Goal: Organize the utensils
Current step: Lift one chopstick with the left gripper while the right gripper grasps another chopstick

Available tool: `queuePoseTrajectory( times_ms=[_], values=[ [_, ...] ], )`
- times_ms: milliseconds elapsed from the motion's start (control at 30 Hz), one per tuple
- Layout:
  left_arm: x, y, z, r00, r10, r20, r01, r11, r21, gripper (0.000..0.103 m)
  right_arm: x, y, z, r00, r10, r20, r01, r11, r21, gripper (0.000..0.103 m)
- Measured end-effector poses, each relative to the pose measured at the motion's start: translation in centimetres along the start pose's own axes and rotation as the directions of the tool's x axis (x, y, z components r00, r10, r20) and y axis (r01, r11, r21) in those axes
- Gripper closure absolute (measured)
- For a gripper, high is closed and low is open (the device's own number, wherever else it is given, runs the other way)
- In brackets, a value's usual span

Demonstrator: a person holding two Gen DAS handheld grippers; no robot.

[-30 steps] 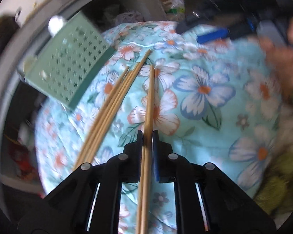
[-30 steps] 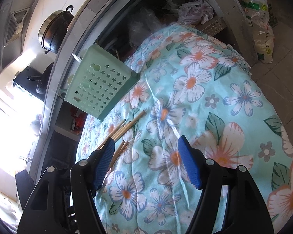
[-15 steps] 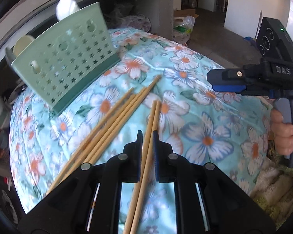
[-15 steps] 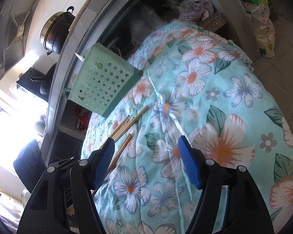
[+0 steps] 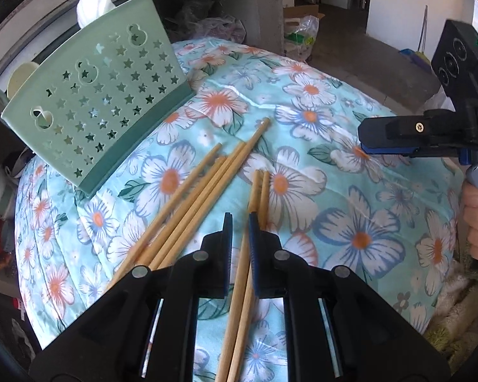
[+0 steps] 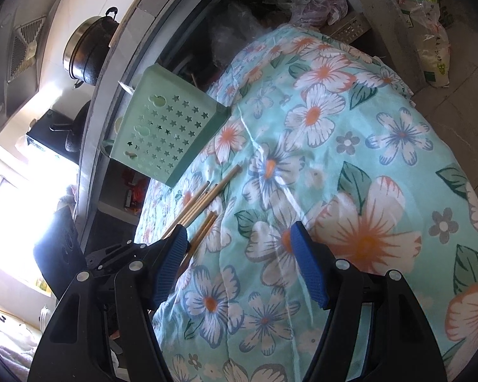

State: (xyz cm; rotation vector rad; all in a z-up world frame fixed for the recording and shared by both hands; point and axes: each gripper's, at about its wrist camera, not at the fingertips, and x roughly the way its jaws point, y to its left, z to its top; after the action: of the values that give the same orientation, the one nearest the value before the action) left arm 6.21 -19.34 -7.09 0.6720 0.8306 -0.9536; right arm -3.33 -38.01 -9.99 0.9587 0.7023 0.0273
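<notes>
Two chopsticks (image 5: 257, 210) are pinched in the left gripper (image 5: 239, 222) over the floral cloth (image 5: 350, 197), near the green holder (image 5: 95, 95). Loose chopsticks (image 5: 191, 203) lie beside it. Right gripper (image 6: 239, 254) hangs wide, empty. Tilt tips up, drop them in straight.

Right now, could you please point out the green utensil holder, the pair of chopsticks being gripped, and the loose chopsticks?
Green utensil holder (image 5: 105, 95): left wrist view, star-perforated front wall.
Gripped chopstick pair (image 5: 259, 191): left wrist view, shafts beyond the jaws.
Loose chopsticks (image 5: 200, 197): left wrist view, mid-shafts.
</notes>
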Motion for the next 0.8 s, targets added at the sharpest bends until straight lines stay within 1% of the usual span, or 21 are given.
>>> queuePoseTrajectory(
  times_ms=[200,300,367,433,500,600,667,733,800],
  values=[
    [-0.2,-0.4,0.2,1.000,-0.019,-0.006,0.020,1.000,0.023,0.093,0.0,0.3,-0.1,1.000,0.002,-0.004,-0.002,1.000,-0.004,0.037],
    [0.1,-1.1,0.2,1.000,0.009,-0.012,-0.008,0.998,0.068,0.093,0.0,0.3,-0.1,1.000,0.001,-0.003,-0.001,1.000,-0.003,0.037],
    [0.3,-1.3,0.3,1.000,0.024,-0.014,-0.023,0.997,0.078,0.093,0.0,0.4,-0.1,1.000,0.003,-0.005,-0.003,1.000,-0.002,0.037],
    [0.7,-1.1,0.6,1.000,0.025,-0.016,-0.024,0.997,0.072,0.093,0.0,0.5,-0.1,1.000,0.010,-0.008,-0.010,1.000,-0.004,0.037],
    [1.2,-0.9,1.0,0.999,0.041,-0.025,-0.039,0.996,0.076,0.093,0.1,0.8,-0.2,1.000,0.022,-0.012,-0.022,1.000,-0.006,0.037],
    [2.6,-0.6,1.1,0.998,0.017,-0.058,-0.013,0.998,0.060,0.093,0.1,1.3,-0.3,0.999,0.041,-0.019,-0.041,0.999,-0.010,0.037],
    [2.6,-0.6,1.2,0.999,0.014,-0.051,-0.011,0.998,0.067,0.094,0.0,1.6,-0.5,0.999,0.046,-0.021,-0.046,0.999,-0.013,0.037],
    [2.4,-0.4,1.2,0.999,0.008,-0.043,-0.006,0.998,0.058,0.097,0.1,1.7,-0.6,0.998,0.051,-0.024,-0.051,0.999,-0.012,0.037],
    [2.0,-0.2,1.0,0.999,0.017,-0.032,-0.015,0.999,0.052,0.098,0.2,1.8,-0.7,0.997,0.069,-0.033,-0.069,0.998,-0.001,0.037]
  ],
)
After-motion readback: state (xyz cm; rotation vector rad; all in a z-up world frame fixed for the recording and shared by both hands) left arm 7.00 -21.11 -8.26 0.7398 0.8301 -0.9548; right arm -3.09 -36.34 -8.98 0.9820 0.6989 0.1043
